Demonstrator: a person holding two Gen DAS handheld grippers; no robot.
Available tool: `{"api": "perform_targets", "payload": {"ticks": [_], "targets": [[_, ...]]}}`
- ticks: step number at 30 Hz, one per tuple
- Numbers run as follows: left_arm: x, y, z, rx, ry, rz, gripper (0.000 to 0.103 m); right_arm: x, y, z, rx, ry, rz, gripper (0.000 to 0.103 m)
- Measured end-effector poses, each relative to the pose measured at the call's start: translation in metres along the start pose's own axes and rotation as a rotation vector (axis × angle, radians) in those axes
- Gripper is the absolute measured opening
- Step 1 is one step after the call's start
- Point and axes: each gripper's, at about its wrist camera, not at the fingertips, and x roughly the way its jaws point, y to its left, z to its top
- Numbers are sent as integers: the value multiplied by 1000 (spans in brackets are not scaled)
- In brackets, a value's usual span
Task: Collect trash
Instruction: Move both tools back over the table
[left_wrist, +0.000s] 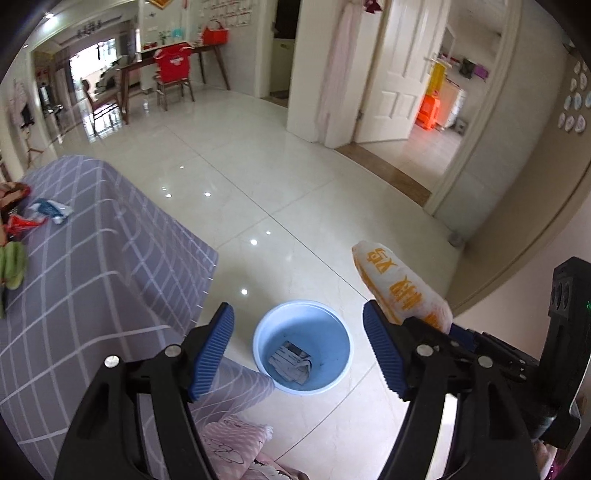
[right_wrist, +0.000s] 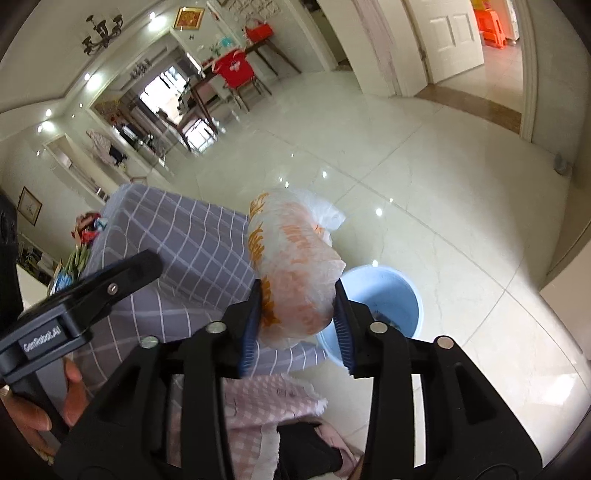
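Presently, the left claw (left_wrist: 298, 347) stands wide with nothing between its blue ribbed pads (left_wrist: 212, 350); it hangs directly above the pale blue bin (left_wrist: 334, 354) on the tiled floor (left_wrist: 295, 184). A crumpled grey-and-white wrapper (left_wrist: 290, 363) lies at the bottom of that bin.

The right claw (right_wrist: 299, 325) has a white plastic bag with orange print (right_wrist: 291, 266) between its pads. Both pads appear to touch the sides of the bag, though the grip looks loose, and the bag rises upright out of the jaws. In the right wrist view the bag sits just left of the bin (right_wrist: 399, 295), part over the bin's near rim and part over the edge of the cloth-covered surface (right_wrist: 177, 236). In the left wrist view the same bag (left_wrist: 399, 284) shows to the right of the bin.

The surface is draped in grey cloth with a white grid. At its far end lie further items: a blue-and-white wrapper (left_wrist: 50, 210), a red wrapper (left_wrist: 22, 223) and something green (left_wrist: 13, 266), all well apart from the bin.

A hand (right_wrist: 55, 402) grips the handle of the left device at the lower left of the right wrist view.
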Motion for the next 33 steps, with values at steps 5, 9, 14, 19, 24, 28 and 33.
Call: {"api": "perform_targets", "payload": {"ticks": [5, 9, 14, 19, 24, 28, 33], "targets": [[-20, 12, 2, -31, -34, 24, 73, 8, -4, 5, 27, -16, -42, 84], [-37, 21, 1, -42, -60, 37, 74, 4, -1, 3, 32, 3, -38, 84], [-59, 39, -2, -72, -90, 56, 75, -6, 24, 1, -17, 5, -3, 84], [-89, 67, -9, -114, -134, 97, 75, -18, 68, 1, -106, -14, 58, 84], [-126, 117, -20, -166, -186, 213, 77, -22, 120, 1, -195, -26, 121, 84], [-146, 156, -31, -143, -190, 347, 77, -17, 168, -2, -267, -18, 176, 84], [-165, 202, -50, -70, -170, 542, 77, -3, 222, -9, -363, 13, 213, 84]]}}
